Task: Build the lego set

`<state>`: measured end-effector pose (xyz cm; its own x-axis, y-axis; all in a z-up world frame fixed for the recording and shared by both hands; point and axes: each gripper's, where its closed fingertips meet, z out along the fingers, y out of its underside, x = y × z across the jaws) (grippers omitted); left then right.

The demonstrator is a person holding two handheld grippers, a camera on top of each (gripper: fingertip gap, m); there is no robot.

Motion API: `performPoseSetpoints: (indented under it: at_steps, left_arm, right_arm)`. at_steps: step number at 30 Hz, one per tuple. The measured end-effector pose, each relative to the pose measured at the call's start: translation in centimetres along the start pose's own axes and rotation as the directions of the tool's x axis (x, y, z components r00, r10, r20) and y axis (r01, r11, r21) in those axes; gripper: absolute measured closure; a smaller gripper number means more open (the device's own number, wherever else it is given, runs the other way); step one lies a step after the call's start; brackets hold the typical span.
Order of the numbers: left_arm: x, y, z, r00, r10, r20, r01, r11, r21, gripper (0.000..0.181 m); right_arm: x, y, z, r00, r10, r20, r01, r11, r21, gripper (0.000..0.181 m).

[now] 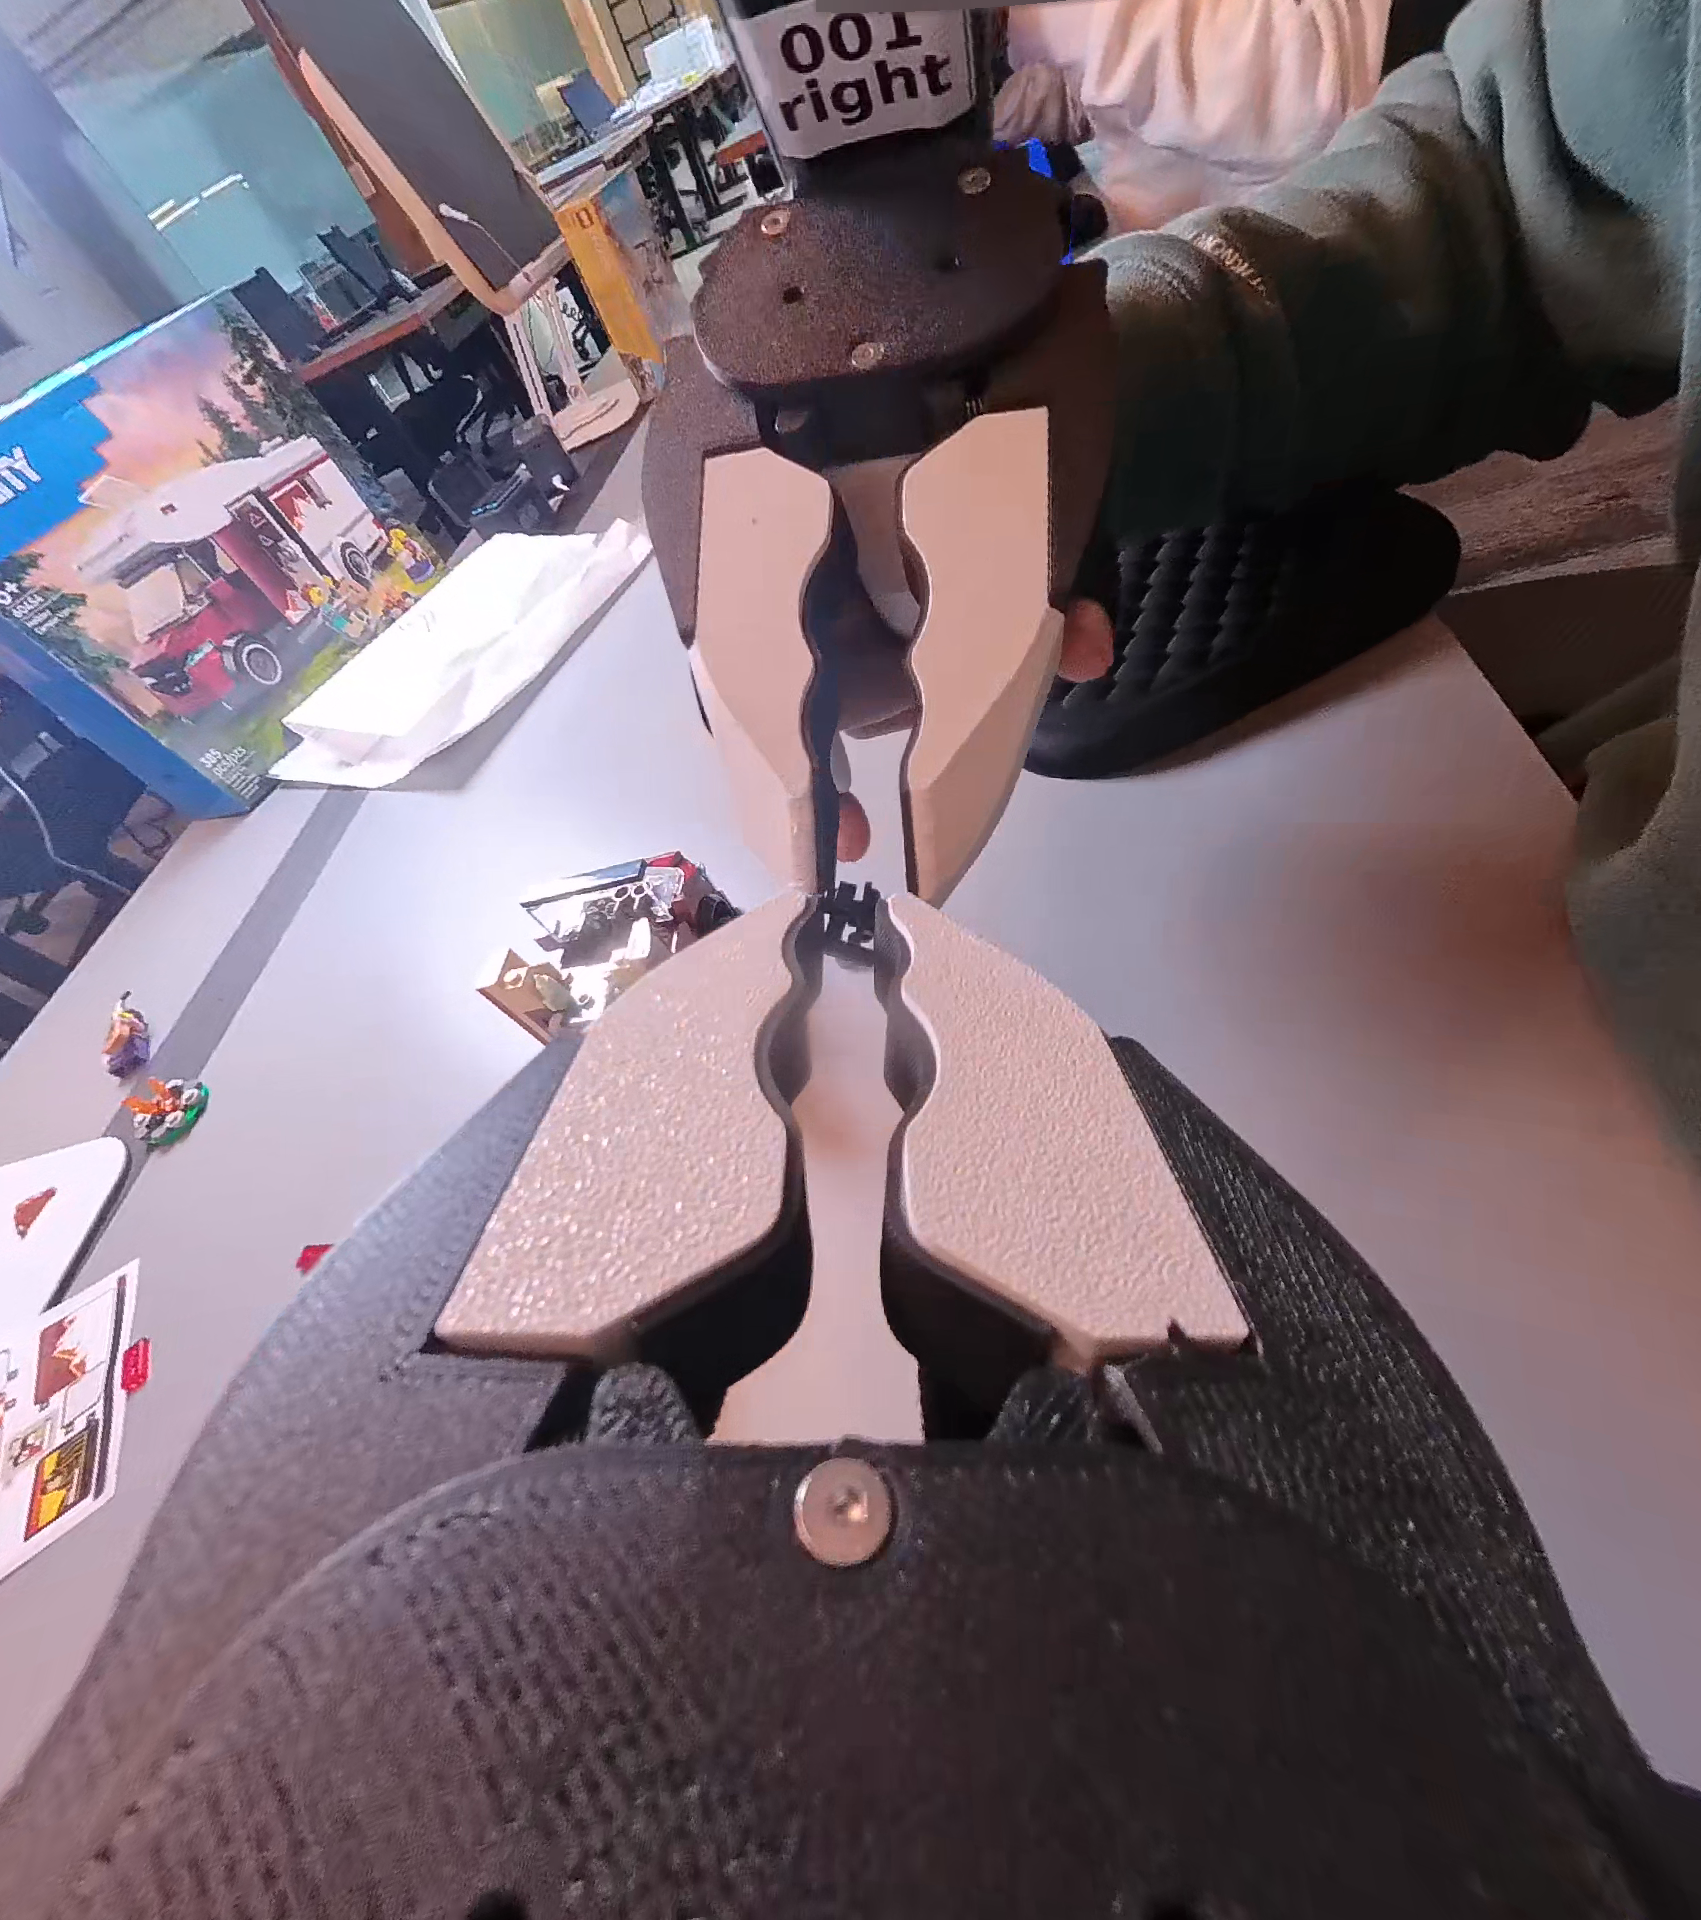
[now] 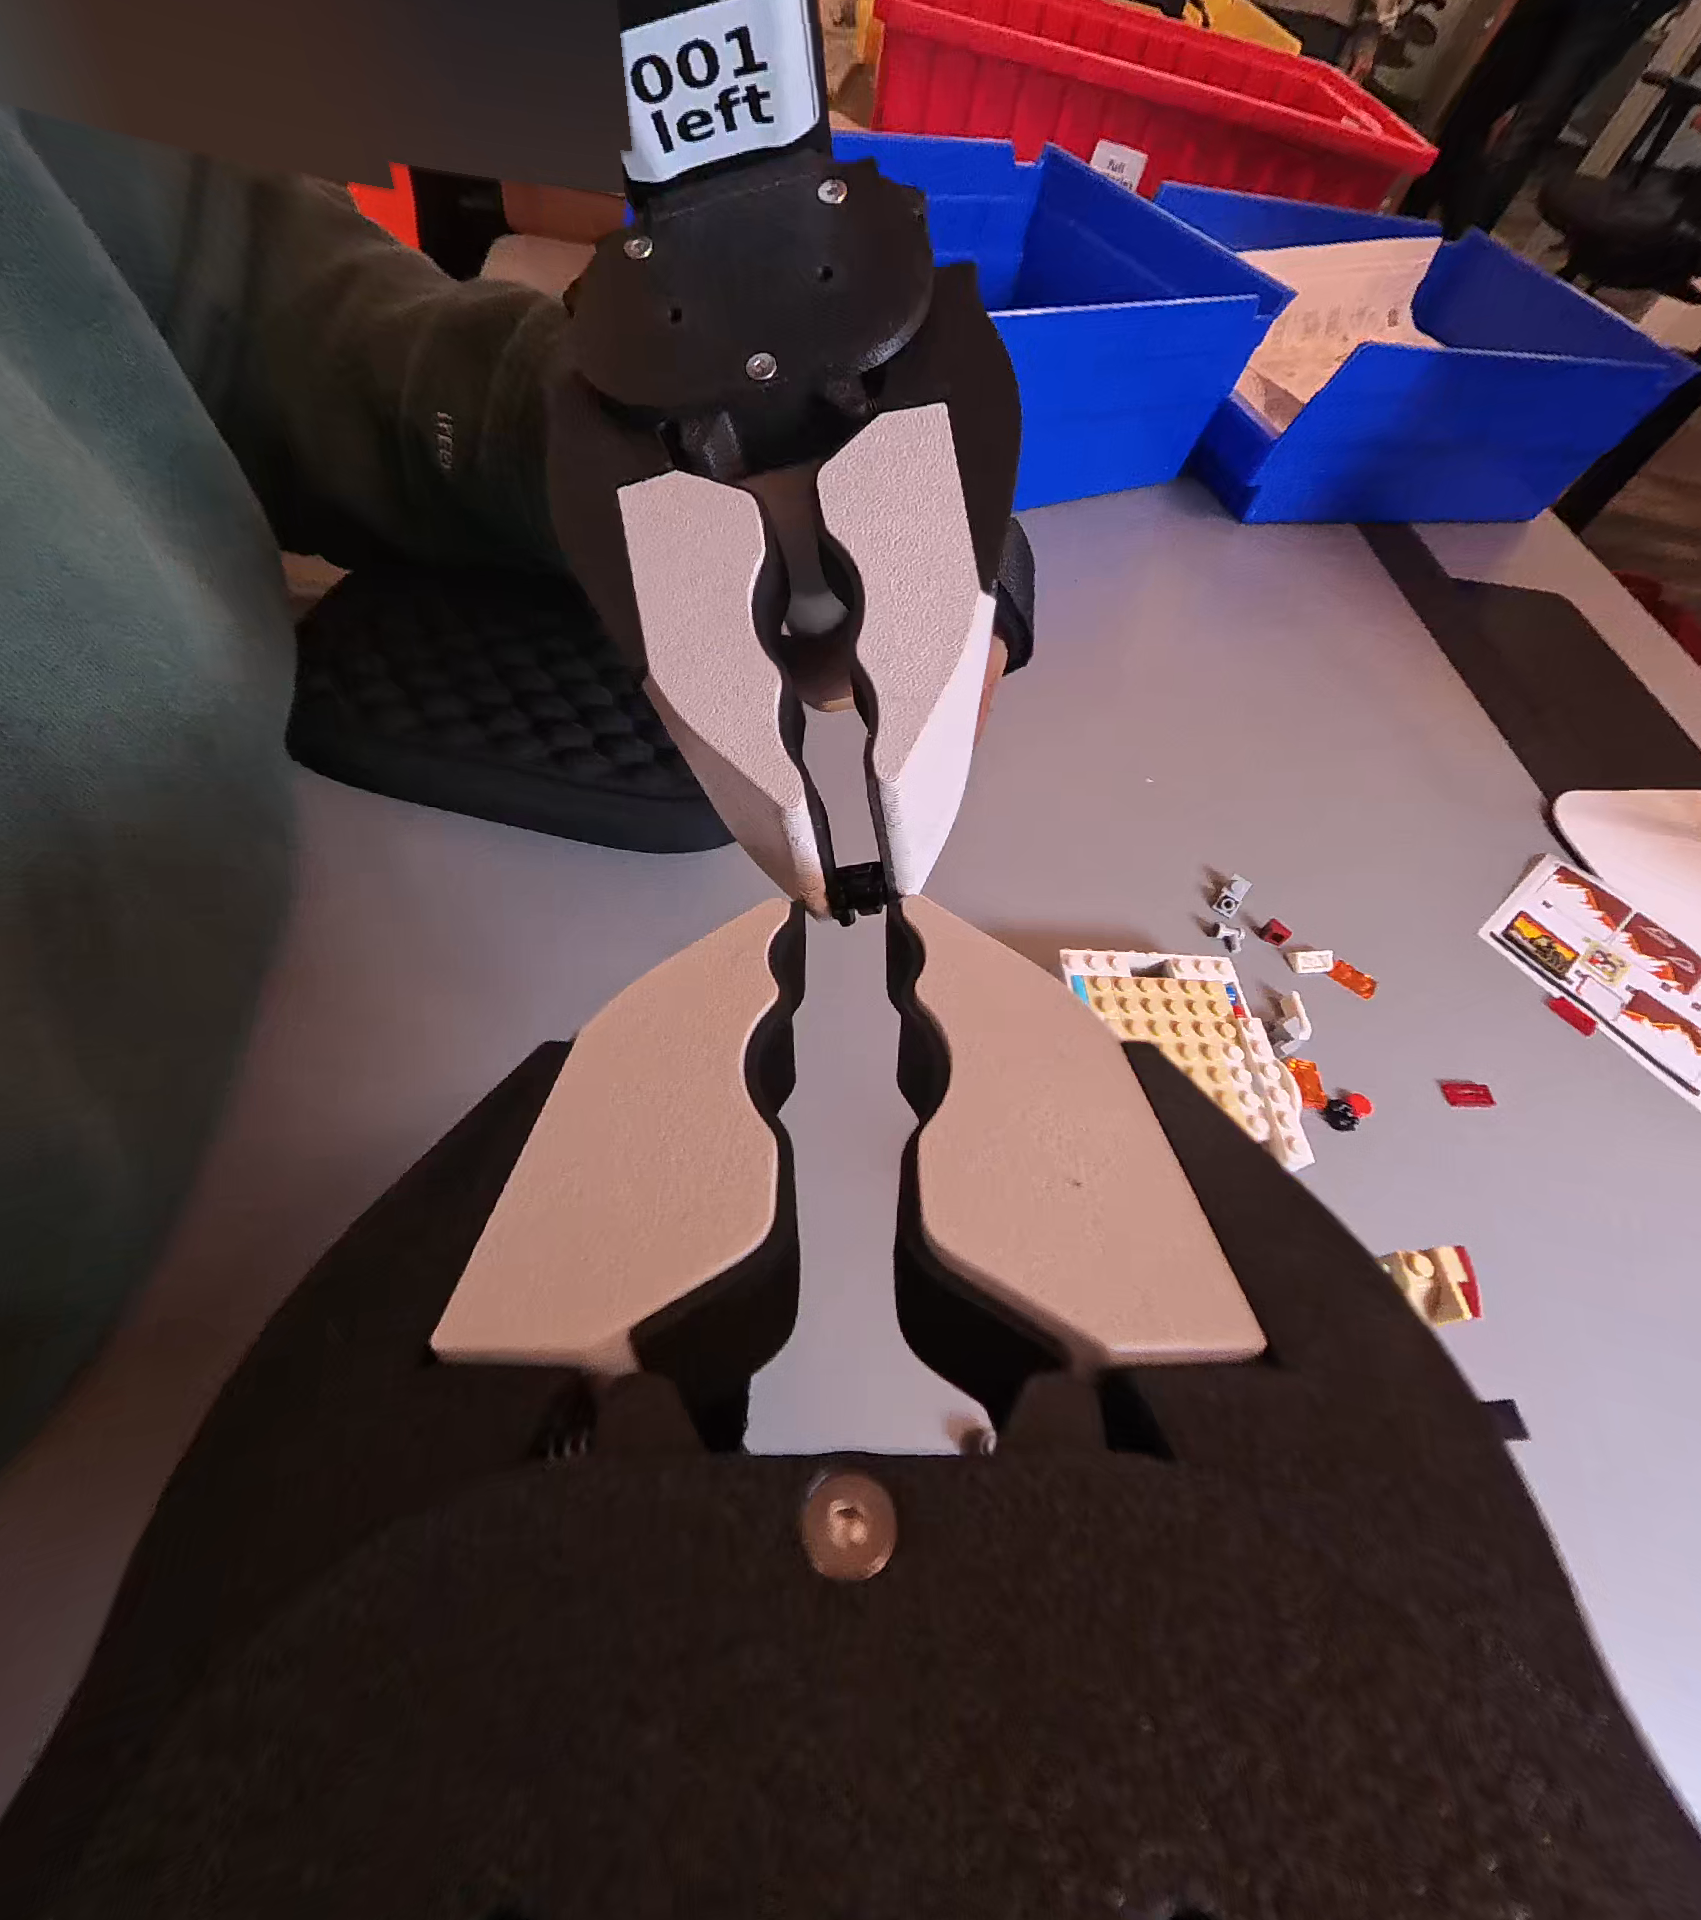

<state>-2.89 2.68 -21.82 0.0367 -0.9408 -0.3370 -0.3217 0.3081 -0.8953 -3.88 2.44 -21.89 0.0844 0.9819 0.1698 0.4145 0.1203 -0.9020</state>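
A small black lego piece [image 1: 846,927] sits where my two grippers meet tip to tip above the grey table [image 1: 1241,987]. My left gripper [image 1: 848,920] is shut on it from below in the left wrist view. My right gripper [image 1: 856,883] comes from above in that view, nearly shut, with its tips at the piece's far end. In the right wrist view the piece [image 2: 858,896] is pinched in the left gripper [image 2: 858,883], and my right gripper [image 2: 846,914] closes on its near end. A tan and white studded build [image 2: 1189,1029] lies on the table to the right.
A lego box [image 1: 129,540], a white bag [image 1: 472,644], a heap of parts [image 1: 617,925] and two small figures [image 1: 127,1034] lie to the left. Loose bricks [image 2: 1293,966], a sticker sheet [image 2: 1615,977], blue bins [image 2: 1116,343] and a black pad [image 2: 482,707] surround the work spot.
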Motion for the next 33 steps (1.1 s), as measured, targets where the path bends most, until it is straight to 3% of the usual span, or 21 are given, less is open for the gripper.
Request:
performPoseSetpoints:
  at_steps: [11, 33]
  left_arm:
    - [-0.1, 0.7, 0.2, 1.000, -0.017, -0.007, 0.017, 1.000, -0.013, 0.172]
    - [0.1, 2.0, 0.5, 0.999, -0.038, -0.027, 0.037, 0.998, -0.043, 0.172]
  right_arm:
    - [0.6, 0.3, 0.0, 1.000, 0.014, 0.005, -0.014, 0.999, 0.036, 0.175]
    - [0.6, 1.7, 0.9, 1.000, 0.004, 0.013, -0.004, 1.000, 0.022, 0.174]
